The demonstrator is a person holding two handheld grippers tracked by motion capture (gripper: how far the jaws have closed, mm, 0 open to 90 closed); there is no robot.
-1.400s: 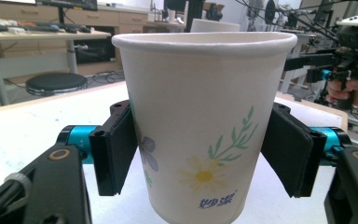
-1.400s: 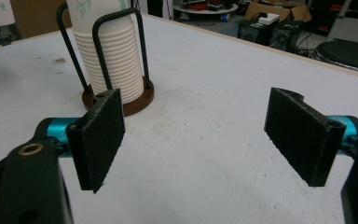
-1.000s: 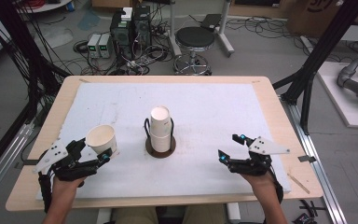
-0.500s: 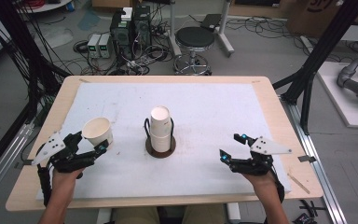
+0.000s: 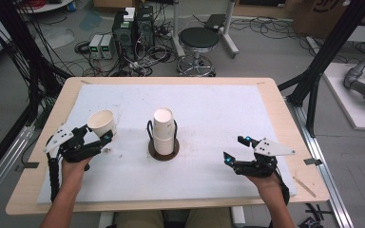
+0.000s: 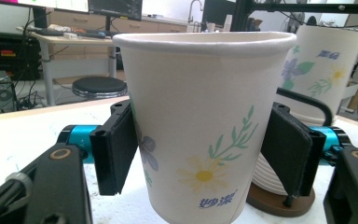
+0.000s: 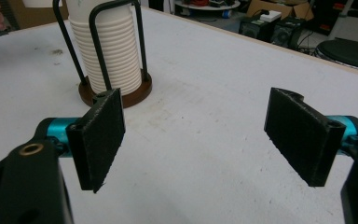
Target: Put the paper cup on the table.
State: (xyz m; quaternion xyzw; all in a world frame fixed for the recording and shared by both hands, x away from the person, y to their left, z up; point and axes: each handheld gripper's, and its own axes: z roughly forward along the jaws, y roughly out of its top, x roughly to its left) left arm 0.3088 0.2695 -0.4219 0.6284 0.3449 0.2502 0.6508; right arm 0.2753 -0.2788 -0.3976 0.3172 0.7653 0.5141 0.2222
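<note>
The left gripper (image 5: 105, 138) holds a paper cup (image 5: 101, 124) at the left side of the desk (image 5: 266, 95), its two black pads pressed against the cup's sides. In the left gripper view the cup (image 6: 200, 126) stands upright between the jaws, rim up, with a printed flower and leaves on its wall. From the high view the cup's mouth faces up and tips slightly toward the camera; whether its base touches the white mat (image 5: 218, 109) I cannot tell.

Just right of the cup, near the middle of the mat, a stack of cups (image 5: 163, 128) sits upside down in a holder (image 5: 163, 148) with a round brown base and dark wire loops rising at its sides. The held cup and the stack are near each other but apart. In the left gripper view the stack (image 6: 321, 70) shows behind the right jaw.

The right gripper (image 5: 234, 149) rests low over the mat at the right side of the desk, well apart from the stack. Its jaws stand wide with nothing between them; the right gripper view shows bare mat (image 7: 205, 121) between the pads and the holder (image 7: 116, 93) farther off at the upper left.
</note>
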